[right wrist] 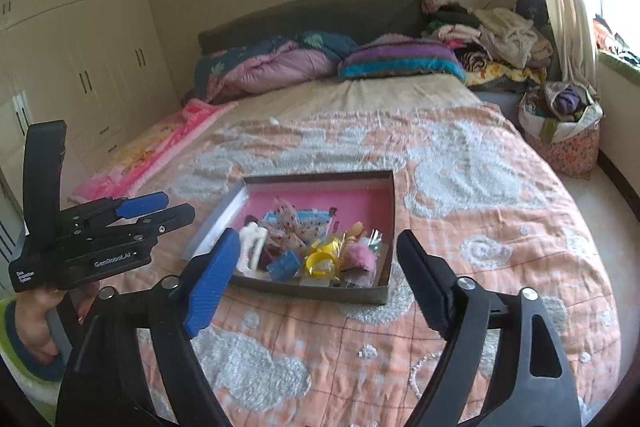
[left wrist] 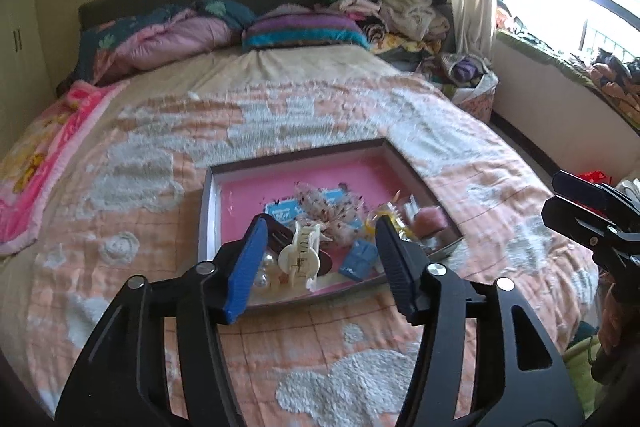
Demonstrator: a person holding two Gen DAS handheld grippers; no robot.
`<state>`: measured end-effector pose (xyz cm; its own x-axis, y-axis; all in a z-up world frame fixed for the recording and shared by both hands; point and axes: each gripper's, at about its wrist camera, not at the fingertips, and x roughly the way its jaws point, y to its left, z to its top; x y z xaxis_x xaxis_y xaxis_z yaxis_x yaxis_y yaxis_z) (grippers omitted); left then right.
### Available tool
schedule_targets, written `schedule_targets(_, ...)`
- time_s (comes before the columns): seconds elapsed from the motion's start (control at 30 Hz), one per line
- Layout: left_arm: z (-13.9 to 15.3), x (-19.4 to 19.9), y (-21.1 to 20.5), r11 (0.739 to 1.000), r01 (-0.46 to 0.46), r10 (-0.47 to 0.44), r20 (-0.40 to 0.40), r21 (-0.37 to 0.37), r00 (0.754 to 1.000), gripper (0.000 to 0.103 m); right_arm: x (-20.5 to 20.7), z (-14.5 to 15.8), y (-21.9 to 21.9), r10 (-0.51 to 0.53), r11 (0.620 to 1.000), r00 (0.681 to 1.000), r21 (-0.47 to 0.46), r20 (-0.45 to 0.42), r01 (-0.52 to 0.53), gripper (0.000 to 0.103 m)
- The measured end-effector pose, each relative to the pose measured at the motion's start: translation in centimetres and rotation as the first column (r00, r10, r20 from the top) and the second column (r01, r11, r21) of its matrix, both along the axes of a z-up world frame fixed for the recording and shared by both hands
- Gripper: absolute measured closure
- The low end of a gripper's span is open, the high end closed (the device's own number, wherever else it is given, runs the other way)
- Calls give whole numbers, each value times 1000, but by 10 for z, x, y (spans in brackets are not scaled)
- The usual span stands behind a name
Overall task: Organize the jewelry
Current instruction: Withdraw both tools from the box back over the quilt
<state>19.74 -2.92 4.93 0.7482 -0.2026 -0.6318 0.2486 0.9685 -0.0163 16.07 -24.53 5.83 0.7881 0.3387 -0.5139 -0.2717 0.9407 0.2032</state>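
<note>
A shallow box with a pink floor (left wrist: 280, 183) (right wrist: 320, 197) lies on the bed. Inside it are a cream hair claw (left wrist: 300, 259) (right wrist: 252, 247), a dotted tulle bow (left wrist: 332, 215) (right wrist: 292, 227), a small blue box (left wrist: 358, 261) (right wrist: 285, 264), a yellow ring-shaped piece (right wrist: 320, 261), a pink fluffy piece (left wrist: 430, 219) (right wrist: 358, 257) and clear beads (left wrist: 264, 273). My left gripper (left wrist: 318, 263) (right wrist: 160, 211) hangs above the box's near edge, jaws apart and empty. My right gripper (right wrist: 316, 283) (left wrist: 560, 197) hovers before the box, jaws wide with nothing between them.
The box rests on an orange quilt with white cloud patches (left wrist: 320, 115) (right wrist: 460, 167). Pillows and folded bedding (left wrist: 256, 27) lie at the headboard. A cloth bag (right wrist: 560, 131) stands by the bed's right side. Wardrobes (right wrist: 92, 59) line the left wall. A hand (right wrist: 36, 327) holds the left gripper.
</note>
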Motion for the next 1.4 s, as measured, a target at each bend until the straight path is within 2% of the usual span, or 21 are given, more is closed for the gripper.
schedule_targets(0.3,33,-41,-4,1000,-1,1,67,0,998,28,-44,33,-7,-19,999,994,-27,109,22,13)
schedule_targets(0.43,41,-58,-4,1000,-1,2,87,-10,996,21,-60,39,-7,-15,999,990,-43,141,21,13)
schedule_targets(0.5,43,-67,-3,1000,-10,11,95,-15,995,17,-67,43,-7,-16,999,988,-45,154,23,6)
schedule_targets(0.57,44,-75,-1,1000,-17,19,97,-26,995,10,-75,46,-7,-16,999,985,-42,171,24,5)
schedule_targets(1.03,41,-110,14,995,-82,86,93,-50,992,9,-116,48,-10,-3,1000,982,-18,186,6,4)
schedule_targets(1.4,8,-134,21,994,-99,100,38,-39,994,9,-133,25,-11,-31,999,987,-22,157,35,4)
